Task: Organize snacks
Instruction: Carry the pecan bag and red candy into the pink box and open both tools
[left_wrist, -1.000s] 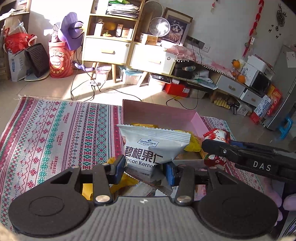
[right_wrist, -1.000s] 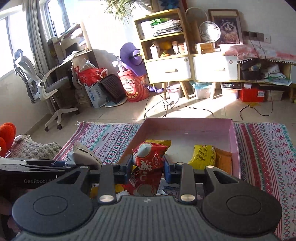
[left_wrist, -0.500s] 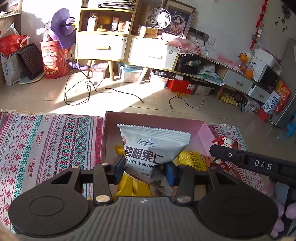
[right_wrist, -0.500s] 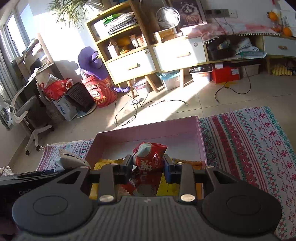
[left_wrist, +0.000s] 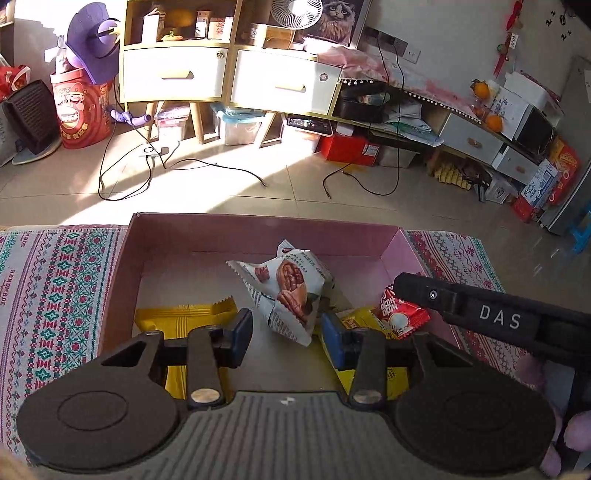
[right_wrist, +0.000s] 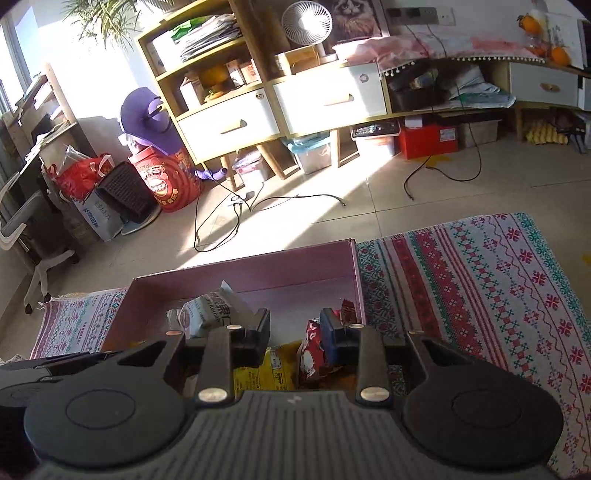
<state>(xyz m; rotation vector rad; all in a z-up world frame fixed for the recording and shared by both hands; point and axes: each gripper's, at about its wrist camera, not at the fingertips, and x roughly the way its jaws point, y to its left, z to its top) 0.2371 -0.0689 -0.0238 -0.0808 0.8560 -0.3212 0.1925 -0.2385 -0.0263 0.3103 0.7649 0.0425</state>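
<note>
Left wrist view | left claw (left_wrist: 286, 334) released, pecan packet (left_wrist: 291, 288) lying loose in pink box (left_wrist: 258, 236) | right claw (right_wrist: 293, 332) closing, ungripped red snack packet (right_wrist: 312, 350) against one pad

Two fisheye wrist views look steeply down, close over a pink box (left_wrist: 258, 236) (right_wrist: 240, 273) at lower centre; both share the white-drawered cabinet (left_wrist: 229, 77) (right_wrist: 280, 107) across the upper frame.

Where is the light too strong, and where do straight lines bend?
Left wrist view: sun washes out the floor; the pink box lies in shade. Right wrist view: the wall at upper left is blown out; the cabinet leans and curves.
</note>
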